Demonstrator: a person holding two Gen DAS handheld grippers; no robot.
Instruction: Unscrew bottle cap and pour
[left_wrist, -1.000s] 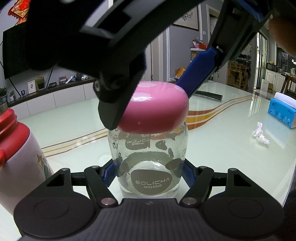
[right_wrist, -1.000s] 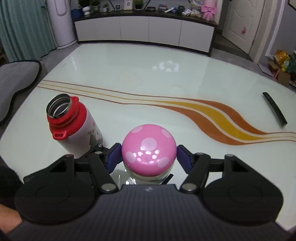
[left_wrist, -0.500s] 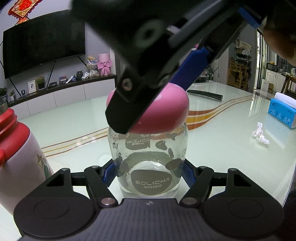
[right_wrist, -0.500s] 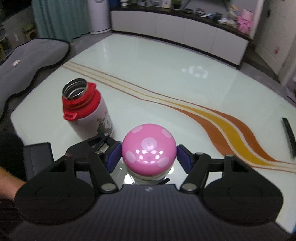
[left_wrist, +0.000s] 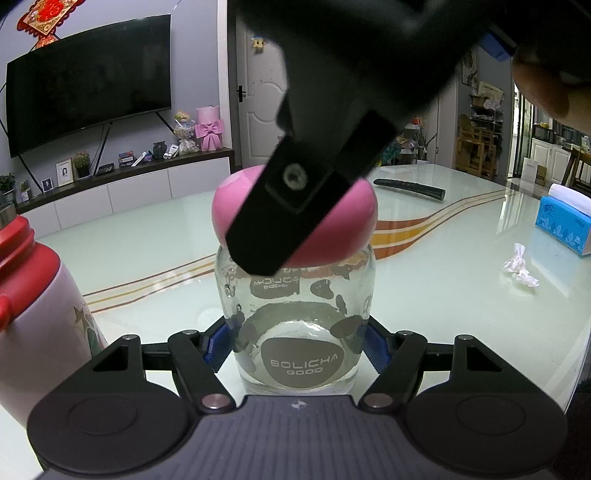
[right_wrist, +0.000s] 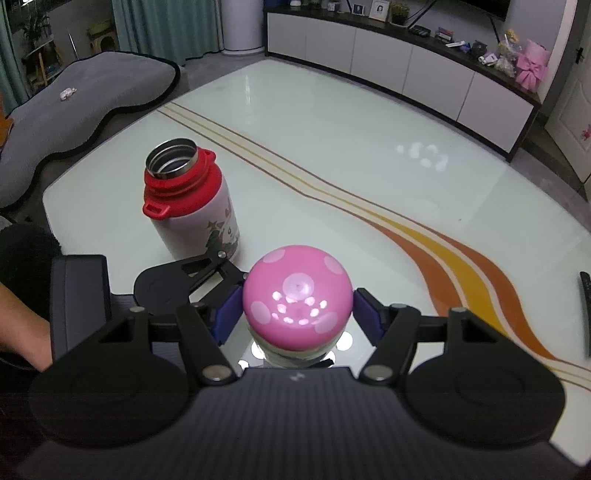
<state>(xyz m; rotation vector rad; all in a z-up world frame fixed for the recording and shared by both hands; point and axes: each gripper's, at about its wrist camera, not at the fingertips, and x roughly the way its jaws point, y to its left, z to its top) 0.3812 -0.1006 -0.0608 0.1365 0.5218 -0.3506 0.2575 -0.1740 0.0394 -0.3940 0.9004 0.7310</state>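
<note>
A clear glass bottle (left_wrist: 295, 314) with a brown label stands on the glass table (right_wrist: 332, 129). My left gripper (left_wrist: 297, 347) is shut on its lower body, blue pads on both sides. The pink spotted cap (right_wrist: 295, 299) sits on top of the bottle. My right gripper (right_wrist: 297, 314) comes down over it from above, one blue pad at each side of the cap. Its jaws are opening, and the pads still touch the cap's sides. In the left wrist view a black finger (left_wrist: 295, 214) of the right gripper covers the middle of the pink cap (left_wrist: 351, 229).
An open white flask (right_wrist: 188, 206) with a red collar stands just left of the bottle. Farther right lie a black remote (left_wrist: 410, 186), a crumpled tissue (left_wrist: 519, 267) and a blue tissue box (left_wrist: 563, 221). A person's forearm (right_wrist: 18, 332) is at the left edge.
The right gripper has rolled around the cap, so its finger now crosses the cap's front in the left wrist view. The left gripper keeps its hold on the bottle.
</note>
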